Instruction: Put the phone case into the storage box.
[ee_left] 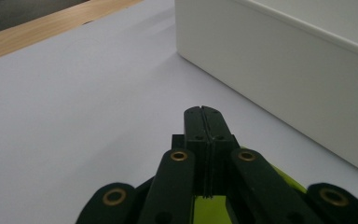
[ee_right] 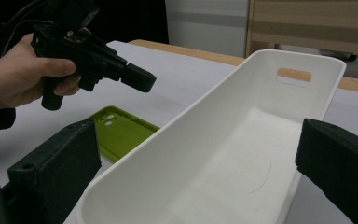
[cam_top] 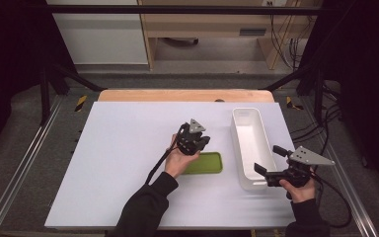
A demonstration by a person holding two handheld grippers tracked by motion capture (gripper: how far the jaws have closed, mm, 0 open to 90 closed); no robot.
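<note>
Green plastic marks the phone case point(cam_top: 203, 163), which lies flat on the white table point(cam_top: 118, 148), back side up so that its camera cut-out can be seen from the right gripper view, just beside the long wall of the white bin point(cam_top: 249, 148). The left gripper point(cam_top: 201, 141) is held above the far part of the case, its jaws pressed fully together with nothing between them; in the left gripper view the two pads meet in a thin seam, and the case shows beneath them, apart from the tips. Closed tips held low over a thin, flat object suggest that the case is meant to be nudged or slid rather than pinched, since its edge offers little to grasp while it rests flush on the table. The right gripper point(cam_top: 268, 166) is kept at the near end of the bin, its jaws spread wide to either side of that end, one outside each wall, without pressing on them. By that placement the bin is likely meant to be steadied, or kept ready, as the place into which the case is to be brought
</note>
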